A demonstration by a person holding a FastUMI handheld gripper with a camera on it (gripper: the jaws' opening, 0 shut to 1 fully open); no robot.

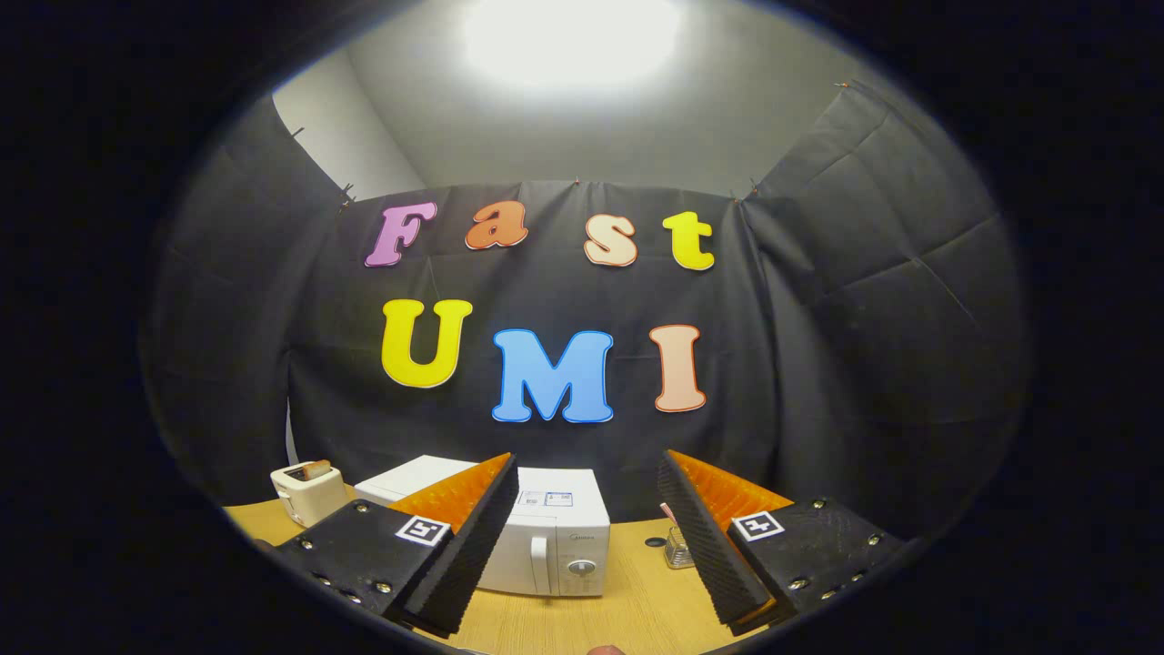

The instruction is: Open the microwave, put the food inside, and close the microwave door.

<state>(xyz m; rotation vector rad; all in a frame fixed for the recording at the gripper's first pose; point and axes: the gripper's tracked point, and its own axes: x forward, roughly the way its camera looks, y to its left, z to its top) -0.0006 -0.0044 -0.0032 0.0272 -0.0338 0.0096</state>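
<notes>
Sitting beyond the parted jaws — microwave point(546, 537), door closed.

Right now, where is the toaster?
In the gripper view the toaster stands on the wooden table, left of the microwave, beyond the open fingers.

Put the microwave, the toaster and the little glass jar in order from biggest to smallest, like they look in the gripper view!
1. microwave, beyond the open gripper
2. toaster, though it sits farther back, so it may look smaller than it is
3. glass jar
</notes>
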